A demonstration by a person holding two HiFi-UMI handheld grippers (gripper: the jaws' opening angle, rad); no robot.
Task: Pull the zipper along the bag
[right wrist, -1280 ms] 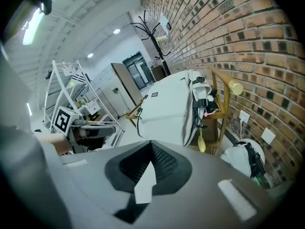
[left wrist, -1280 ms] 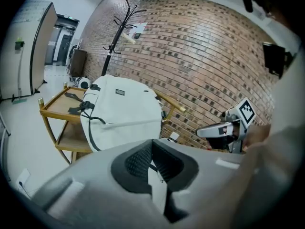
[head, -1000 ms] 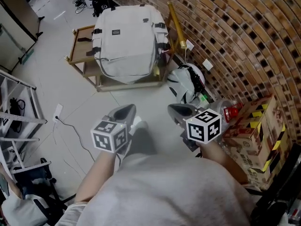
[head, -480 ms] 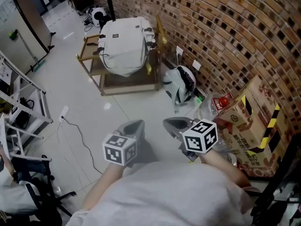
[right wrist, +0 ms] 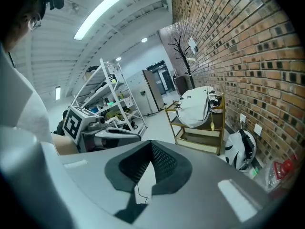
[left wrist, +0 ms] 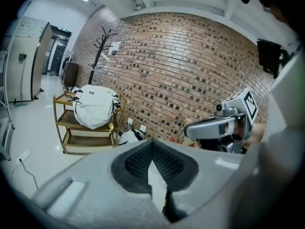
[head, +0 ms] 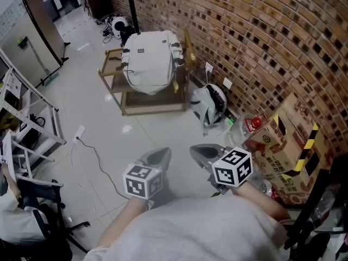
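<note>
Bag (head: 149, 58): pale fabric, soft and rounded, dark buckles, laid on top of a tiered wooden shelf (head: 111, 72) against the brick wall (head: 261, 42), well apart from both tools. Left hand-held gripper (head: 159, 156) and right hand-held gripper (head: 202, 152) are held side by side low in the head view. In its own view each is seen with jaws pressed together, nothing between the black meshed pads. A cardboard box (head: 288, 140) with yellow-black tape is plainly seen in the head view only. The ceiling is shown by the gripper views alone, with a strip light (right wrist: 100, 13) in the right one.
</note>
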